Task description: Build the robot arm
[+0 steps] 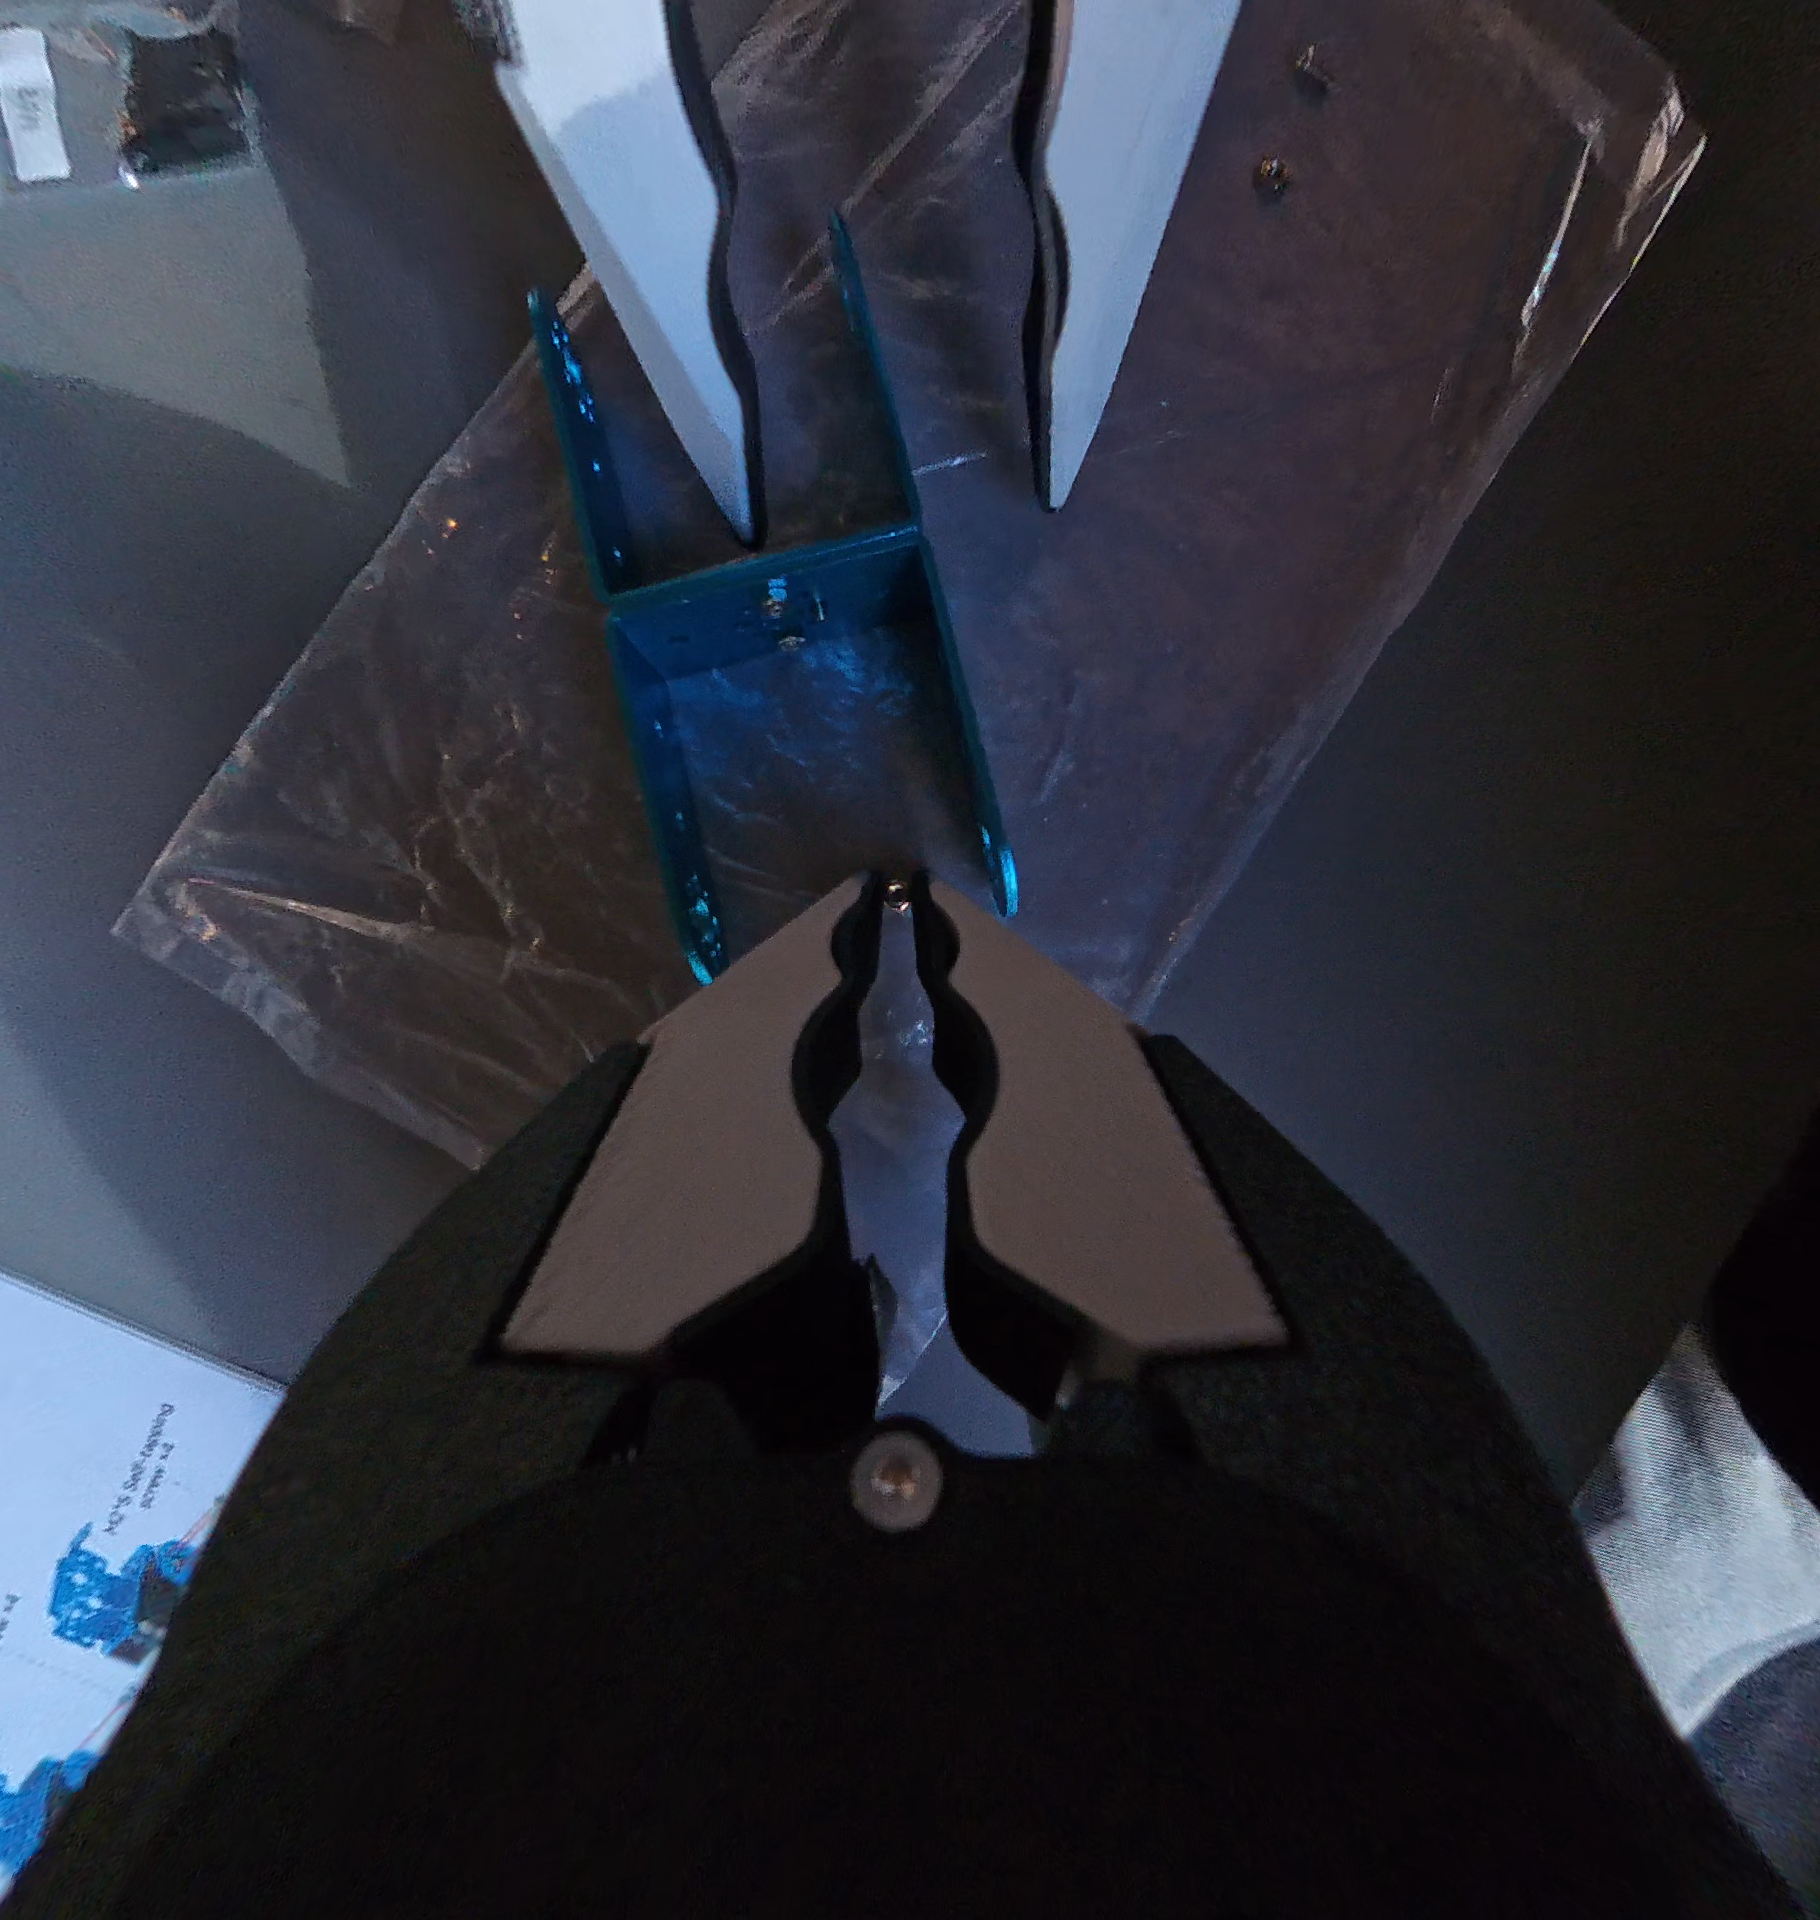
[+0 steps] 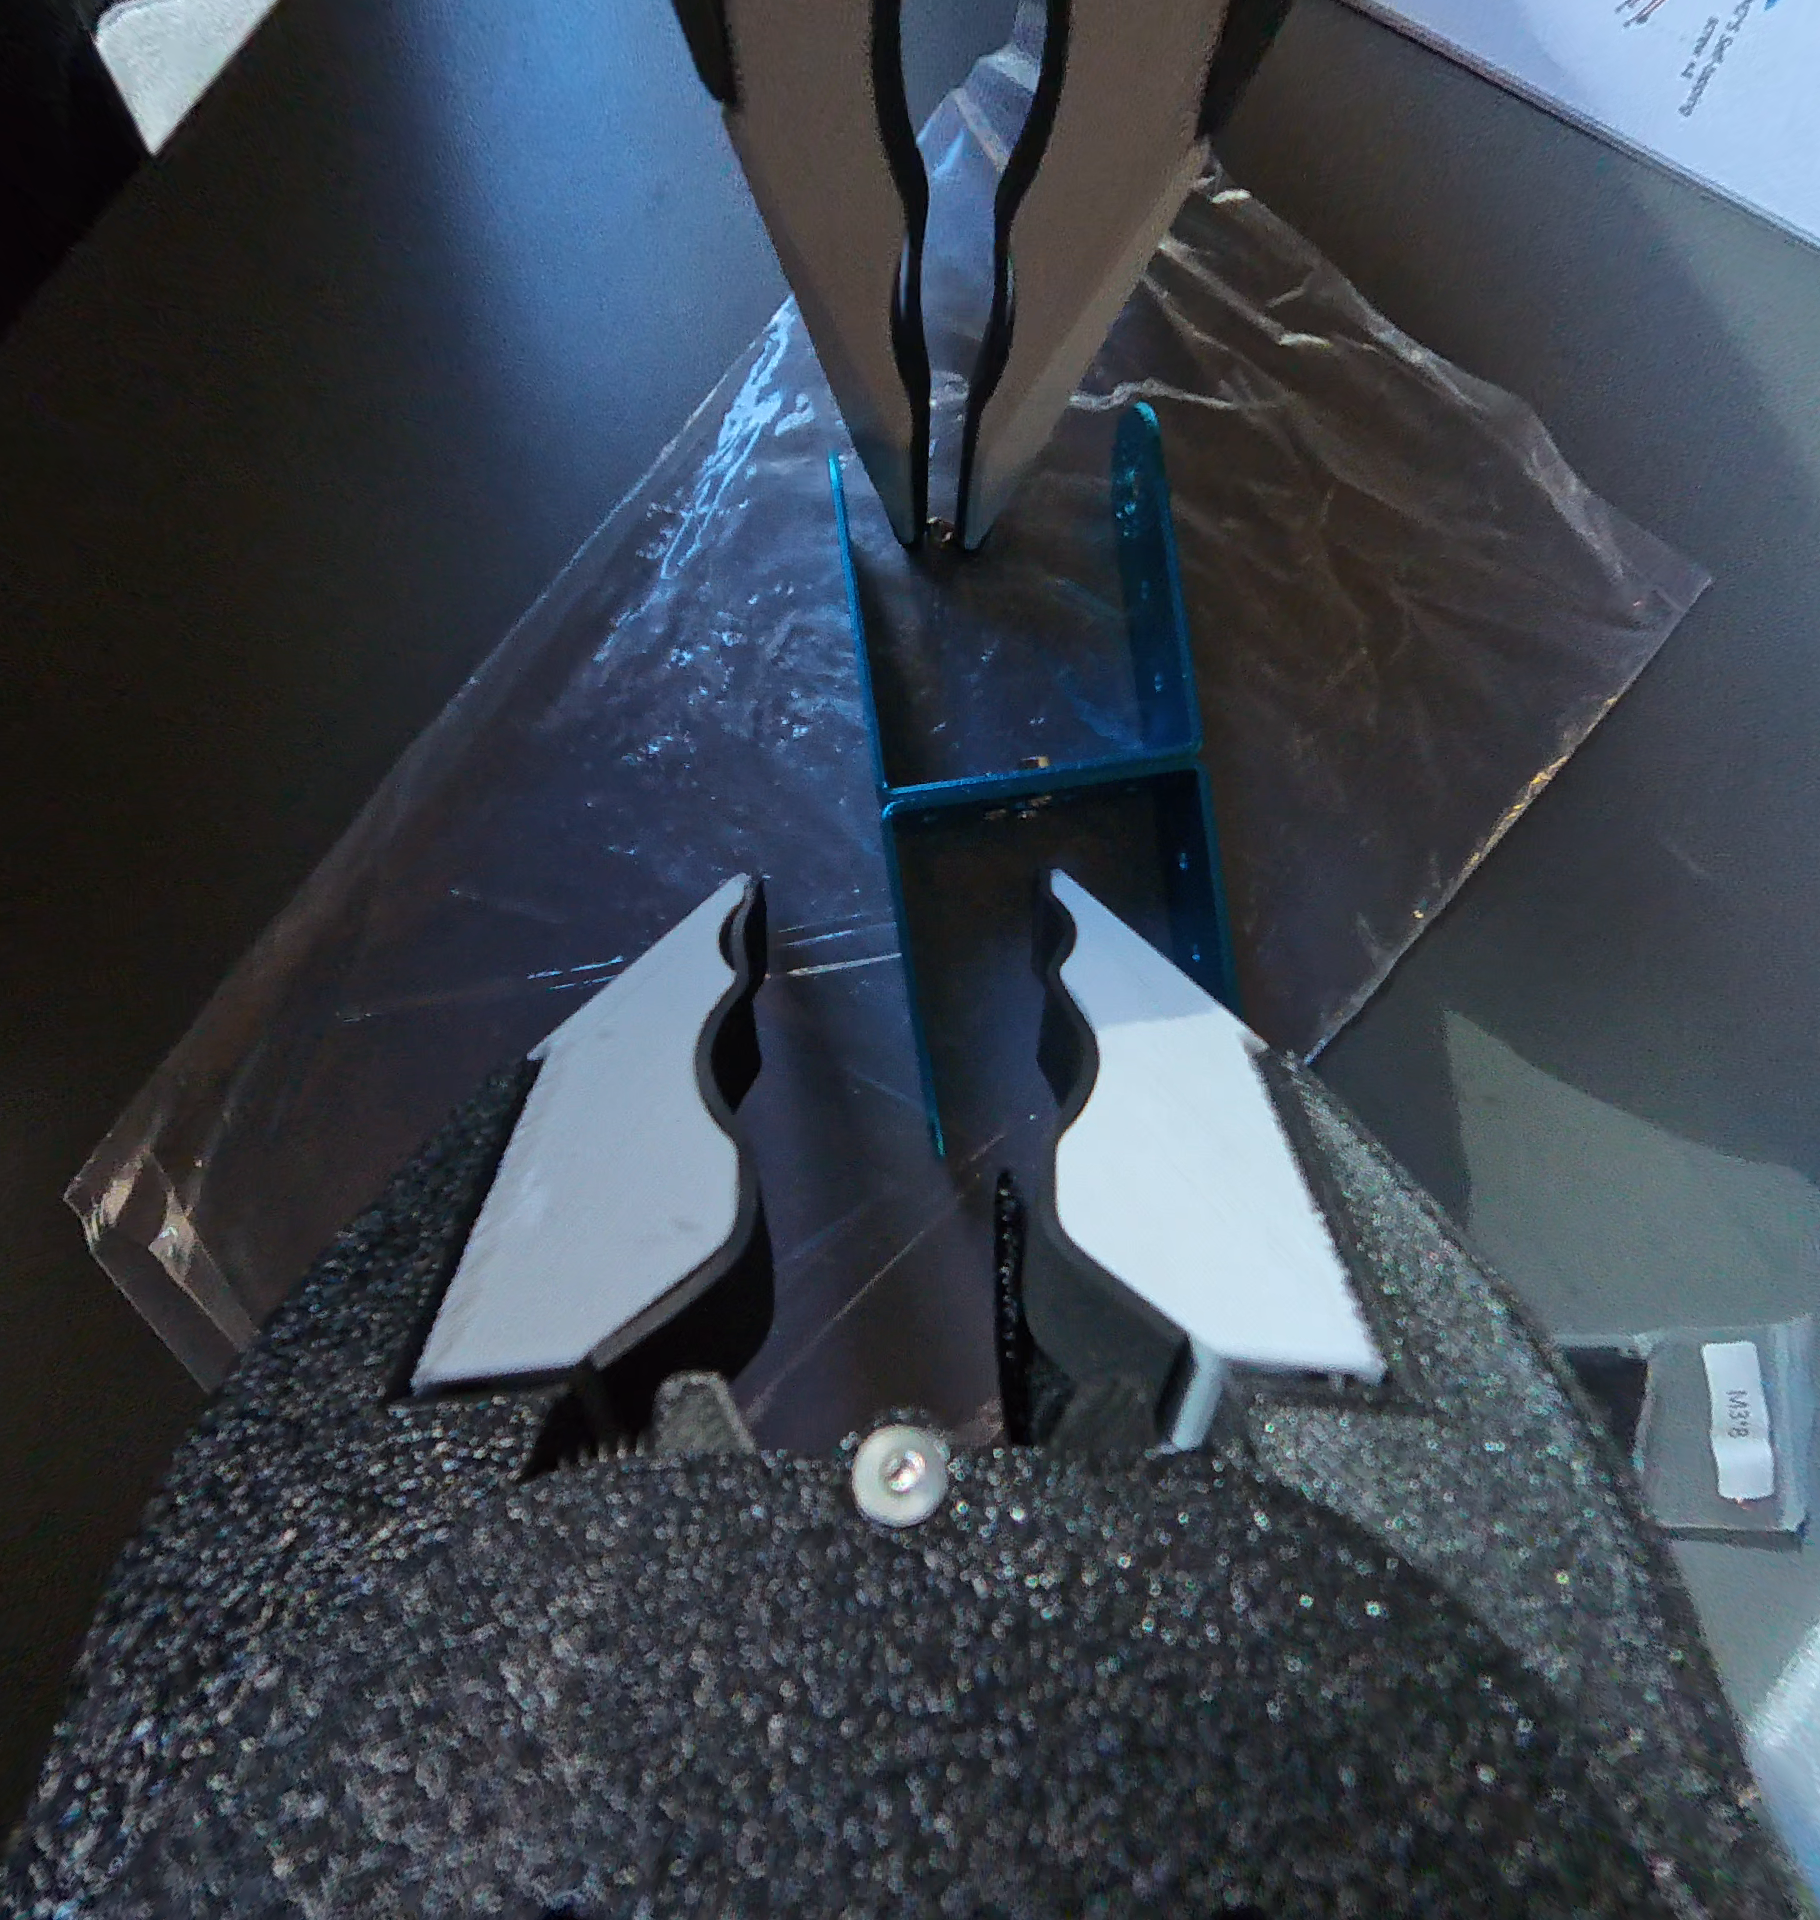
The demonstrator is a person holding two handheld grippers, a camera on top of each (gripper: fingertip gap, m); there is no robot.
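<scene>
While left tongs pinch one screw, right tongs gape over two blue brackets.

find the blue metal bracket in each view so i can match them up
Left wrist view: the blue bracket lies at centre, just ahead of the left gripper, which pinches a small screw.
Right wrist view: the bracket lies at centre, its near end between the open fingers of the right gripper.
Shared landmark: the clear acrylic sheet beneath the bracket.
</scene>
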